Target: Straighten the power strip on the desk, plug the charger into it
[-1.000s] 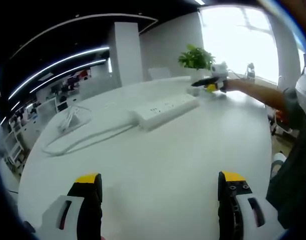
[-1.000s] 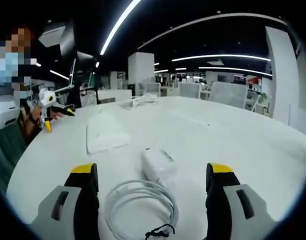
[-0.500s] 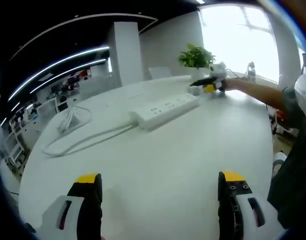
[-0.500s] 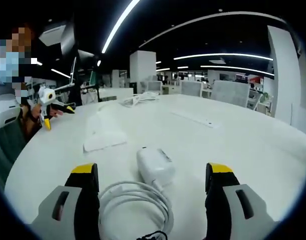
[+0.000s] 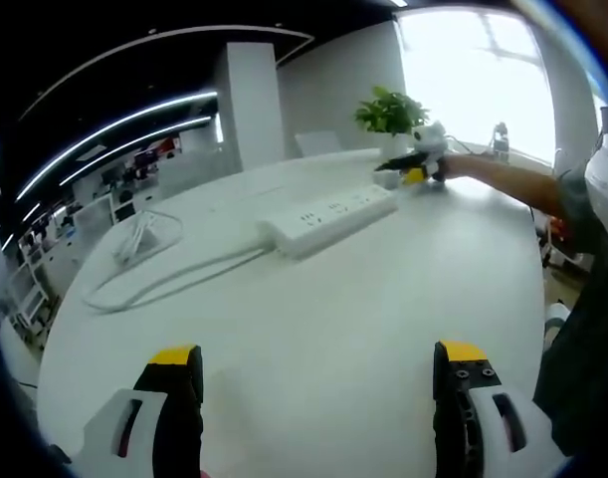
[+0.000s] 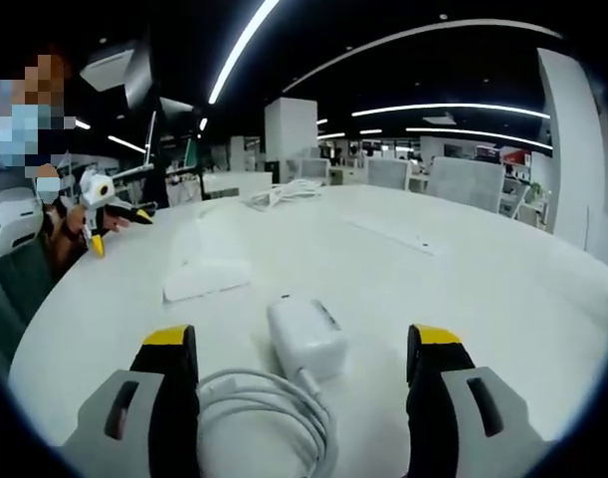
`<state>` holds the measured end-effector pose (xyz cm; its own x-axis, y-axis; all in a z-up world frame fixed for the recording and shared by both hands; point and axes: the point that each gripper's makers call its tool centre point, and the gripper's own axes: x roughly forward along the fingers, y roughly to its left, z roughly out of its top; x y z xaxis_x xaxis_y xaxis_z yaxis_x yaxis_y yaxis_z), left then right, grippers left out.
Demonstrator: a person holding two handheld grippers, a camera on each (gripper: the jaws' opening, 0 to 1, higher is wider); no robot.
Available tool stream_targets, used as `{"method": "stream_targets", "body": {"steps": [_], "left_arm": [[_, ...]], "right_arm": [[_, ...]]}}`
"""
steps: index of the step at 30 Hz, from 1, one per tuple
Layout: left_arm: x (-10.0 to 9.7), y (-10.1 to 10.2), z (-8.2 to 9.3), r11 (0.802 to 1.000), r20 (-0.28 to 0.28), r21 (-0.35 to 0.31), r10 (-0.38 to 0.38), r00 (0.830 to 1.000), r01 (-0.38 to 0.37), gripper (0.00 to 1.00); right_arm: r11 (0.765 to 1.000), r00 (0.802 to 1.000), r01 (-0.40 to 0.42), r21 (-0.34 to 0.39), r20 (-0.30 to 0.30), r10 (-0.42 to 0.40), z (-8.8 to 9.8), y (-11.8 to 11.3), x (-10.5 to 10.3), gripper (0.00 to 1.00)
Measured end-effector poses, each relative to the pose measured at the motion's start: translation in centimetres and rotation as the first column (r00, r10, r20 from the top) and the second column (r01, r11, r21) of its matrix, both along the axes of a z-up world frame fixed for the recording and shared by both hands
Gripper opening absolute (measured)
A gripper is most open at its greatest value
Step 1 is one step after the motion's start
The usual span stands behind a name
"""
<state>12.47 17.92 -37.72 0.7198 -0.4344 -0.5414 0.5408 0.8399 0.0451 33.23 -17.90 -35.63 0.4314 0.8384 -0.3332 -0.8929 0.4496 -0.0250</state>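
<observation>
A white power strip [image 5: 328, 219] lies slantwise on the round white desk [image 5: 383, 299], well ahead of my open left gripper [image 5: 317, 363]. Its cord [image 5: 164, 274] loops away to the left. In the right gripper view the strip [image 6: 209, 261] sits ahead and to the left. A white charger brick [image 6: 305, 334] lies just in front of my open right gripper [image 6: 302, 360], between the lines of its jaws and untouched. The charger's coiled cable [image 6: 269, 413] rests low between the jaws. Each gripper appears in the other's view: the right gripper [image 5: 413, 164] beside the strip's far end, the left gripper [image 6: 100, 199] at the desk's left edge.
A potted plant [image 5: 390, 112] stands at the desk's far side. A bundle of white cord [image 6: 279, 194] and a thin flat strip [image 6: 393, 234] lie further back. A person's arm [image 5: 512, 184] reaches in from the right. Office chairs and desks fill the background.
The right gripper has moved forward, so the charger now sits closer, nearly level with the jaw tips. The left gripper view is almost unchanged.
</observation>
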Motion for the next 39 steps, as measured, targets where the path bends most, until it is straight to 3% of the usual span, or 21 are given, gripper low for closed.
{"method": "stream_targets", "body": {"steps": [39], "left_arm": [[0.3,0.3,0.0,1.000,0.001,-0.003,0.017,1.000,-0.017,0.99]], "right_arm": [[0.997,0.997,-0.077,-0.027,-0.034,0.076,-0.9,1.2,0.4,0.79]]}}
